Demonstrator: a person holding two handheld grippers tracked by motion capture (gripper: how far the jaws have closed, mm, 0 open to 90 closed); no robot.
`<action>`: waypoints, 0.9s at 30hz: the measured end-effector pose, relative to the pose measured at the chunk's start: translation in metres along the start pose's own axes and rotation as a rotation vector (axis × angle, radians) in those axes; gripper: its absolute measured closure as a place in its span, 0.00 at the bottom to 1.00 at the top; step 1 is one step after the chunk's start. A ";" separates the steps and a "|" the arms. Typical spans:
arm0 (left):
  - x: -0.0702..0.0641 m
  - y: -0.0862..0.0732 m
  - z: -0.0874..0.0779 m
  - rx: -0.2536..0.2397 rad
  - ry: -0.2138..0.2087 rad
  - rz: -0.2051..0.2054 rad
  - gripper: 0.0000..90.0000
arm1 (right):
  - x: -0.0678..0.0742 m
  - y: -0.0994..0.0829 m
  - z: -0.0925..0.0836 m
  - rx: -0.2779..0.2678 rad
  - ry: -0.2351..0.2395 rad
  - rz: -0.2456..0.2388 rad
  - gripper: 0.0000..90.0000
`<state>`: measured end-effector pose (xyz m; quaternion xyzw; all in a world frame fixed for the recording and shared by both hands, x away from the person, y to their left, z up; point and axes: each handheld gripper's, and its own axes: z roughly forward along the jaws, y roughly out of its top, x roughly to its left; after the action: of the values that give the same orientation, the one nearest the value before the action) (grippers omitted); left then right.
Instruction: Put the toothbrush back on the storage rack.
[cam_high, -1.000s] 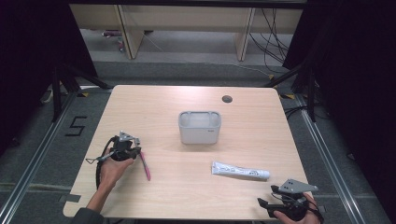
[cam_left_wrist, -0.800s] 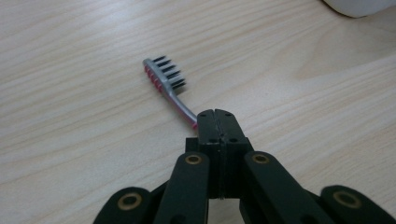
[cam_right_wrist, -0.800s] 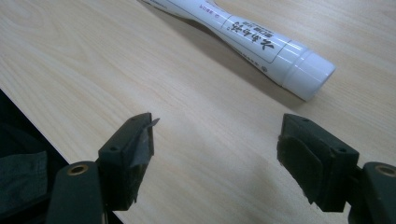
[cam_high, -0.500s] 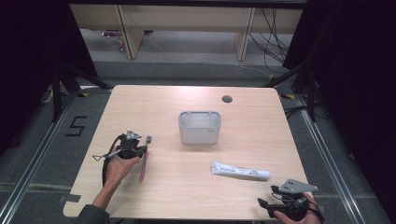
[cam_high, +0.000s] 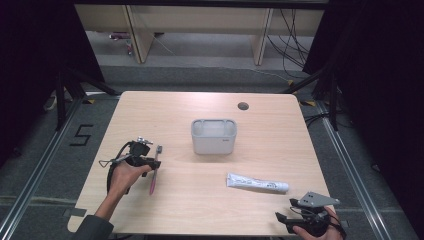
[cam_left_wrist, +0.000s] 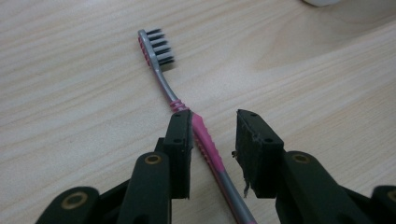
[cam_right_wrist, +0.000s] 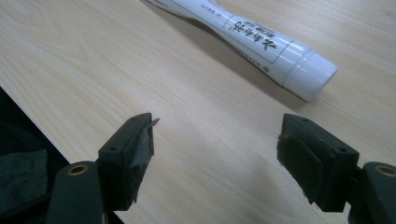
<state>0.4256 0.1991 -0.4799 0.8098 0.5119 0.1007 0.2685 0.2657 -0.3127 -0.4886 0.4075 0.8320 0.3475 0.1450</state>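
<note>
While the high view sets the left gripper (cam_high: 148, 159) near the desk's (cam_high: 280, 150) left edge beside the pink toothbrush (cam_high: 155, 172), its own view shows the jaws, just opened, parted around the handle lying on the wood, black bristles (cam_left_wrist: 161, 46) sideways. Right gripper (cam_right_wrist: 215, 140), at the near right corner, gapes wide on nothing. Behind it the white toothpaste tube (cam_right_wrist: 261, 44) carries black characters too blurred to read.

Black left claw (cam_left_wrist: 212, 140) with brass screws, dark grey sleeve (cam_high: 92, 227)
</note>
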 end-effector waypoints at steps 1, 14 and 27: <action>-0.001 0.002 0.002 0.009 0.003 0.001 0.73 | 0.000 0.000 0.001 -0.003 0.010 0.000 0.30; -0.009 0.014 0.010 0.144 0.015 -0.021 0.72 | 0.001 0.001 -0.001 0.012 0.002 0.015 0.30; -0.007 0.014 0.015 0.196 0.026 0.005 0.77 | 0.003 0.001 -0.001 0.014 0.010 0.034 0.30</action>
<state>0.4403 0.1830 -0.4841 0.8319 0.5209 0.0614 0.1811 0.2641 -0.3106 -0.4874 0.4209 0.8280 0.3460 0.1321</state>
